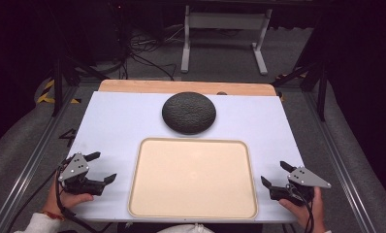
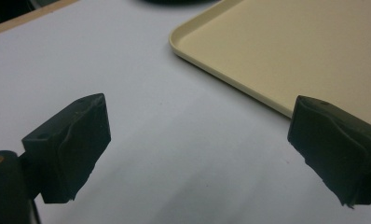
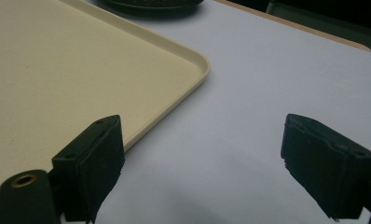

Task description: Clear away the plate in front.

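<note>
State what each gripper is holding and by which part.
Nothing is held. The left gripper and right gripper both rest open beside the beige tray, with bare table between their jaws.

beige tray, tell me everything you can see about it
The beige tray is a shallow rectangle with rounded corners and a low raised rim, plastic by the look of it, matte and empty. It lies flat on the white tabletop at the near edge, centred between the left gripper and the right gripper; neither touches it. A dark round textured object sits just beyond its far edge.
</note>
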`<control>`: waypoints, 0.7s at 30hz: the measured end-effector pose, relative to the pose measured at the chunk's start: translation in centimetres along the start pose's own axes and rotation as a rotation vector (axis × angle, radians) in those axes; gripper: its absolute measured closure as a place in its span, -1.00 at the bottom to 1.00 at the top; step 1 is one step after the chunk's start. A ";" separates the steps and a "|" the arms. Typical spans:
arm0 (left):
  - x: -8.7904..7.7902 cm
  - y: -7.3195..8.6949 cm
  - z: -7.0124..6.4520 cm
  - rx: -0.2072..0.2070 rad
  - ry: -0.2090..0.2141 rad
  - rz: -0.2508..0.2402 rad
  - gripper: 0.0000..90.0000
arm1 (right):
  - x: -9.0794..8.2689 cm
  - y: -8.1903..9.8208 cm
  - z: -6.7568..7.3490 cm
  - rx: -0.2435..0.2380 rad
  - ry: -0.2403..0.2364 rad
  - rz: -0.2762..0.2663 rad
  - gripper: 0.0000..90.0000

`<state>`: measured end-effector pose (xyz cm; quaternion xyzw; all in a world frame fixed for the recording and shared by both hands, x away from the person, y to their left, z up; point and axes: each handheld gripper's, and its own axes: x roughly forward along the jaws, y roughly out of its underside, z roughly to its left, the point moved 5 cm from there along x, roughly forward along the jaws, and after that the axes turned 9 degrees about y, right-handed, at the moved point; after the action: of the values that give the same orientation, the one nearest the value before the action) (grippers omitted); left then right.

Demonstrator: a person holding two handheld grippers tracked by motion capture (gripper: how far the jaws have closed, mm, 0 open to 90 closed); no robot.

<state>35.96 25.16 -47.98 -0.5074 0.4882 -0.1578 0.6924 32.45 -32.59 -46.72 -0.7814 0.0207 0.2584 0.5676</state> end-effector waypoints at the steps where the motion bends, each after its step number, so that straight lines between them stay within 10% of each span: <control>1: 0.0 0.0 0.0 -0.002 -0.001 0.000 -0.85 | 0.0 0.1 0.0 0.002 0.000 0.001 -0.70; 8: -0.6 -0.1 0.3 0.047 -0.019 0.023 -0.83 | 0.0 -0.1 0.1 -0.004 0.005 -0.004 -0.69; 21: -1.4 -1.6 3.4 0.000 -0.005 0.026 -0.67 | 0.2 -0.2 0.2 -0.012 -0.001 -0.004 -0.69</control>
<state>38.54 27.34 -45.87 -0.5013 0.4927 -0.1477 0.6958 32.63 -32.31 -46.63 -0.7847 0.0174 0.2578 0.5635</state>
